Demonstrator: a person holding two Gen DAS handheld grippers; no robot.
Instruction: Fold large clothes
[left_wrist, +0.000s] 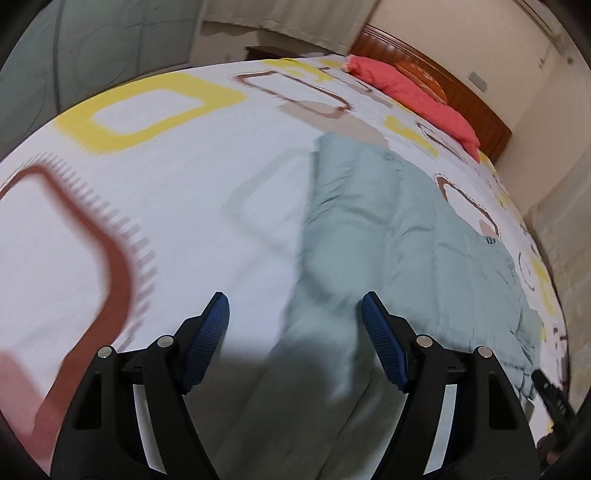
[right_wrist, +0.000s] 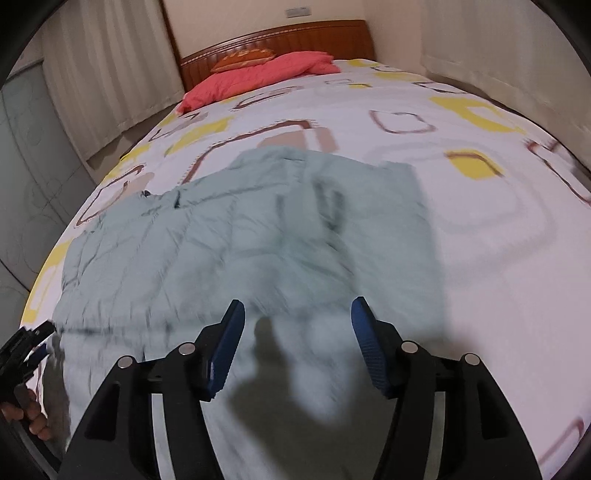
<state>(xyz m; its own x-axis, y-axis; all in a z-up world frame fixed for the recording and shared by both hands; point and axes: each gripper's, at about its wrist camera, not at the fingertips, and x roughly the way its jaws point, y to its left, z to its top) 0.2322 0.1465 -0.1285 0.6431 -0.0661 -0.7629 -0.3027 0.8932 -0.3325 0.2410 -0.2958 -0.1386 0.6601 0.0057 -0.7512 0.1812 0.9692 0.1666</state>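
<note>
A large pale green quilted garment (left_wrist: 399, 229) lies spread on the bed, blurred near the camera. In the left wrist view my left gripper (left_wrist: 295, 299) hangs open over the garment's near left edge, and cloth shows between the blue pads (left_wrist: 210, 332) without touching them. In the right wrist view the same garment (right_wrist: 207, 236) fills the middle. My right gripper (right_wrist: 298, 302) is open above its near part, its shadow falling on the cloth. The left gripper (right_wrist: 22, 347) and a hand (right_wrist: 33, 413) show at the lower left edge there.
The bed sheet (left_wrist: 177, 206) is white with yellow and brown squares. A red pillow (right_wrist: 258, 75) lies against the wooden headboard (right_wrist: 295, 35). Curtains (right_wrist: 103, 74) and a wall flank the bed. Bare sheet lies right of the garment in the right wrist view.
</note>
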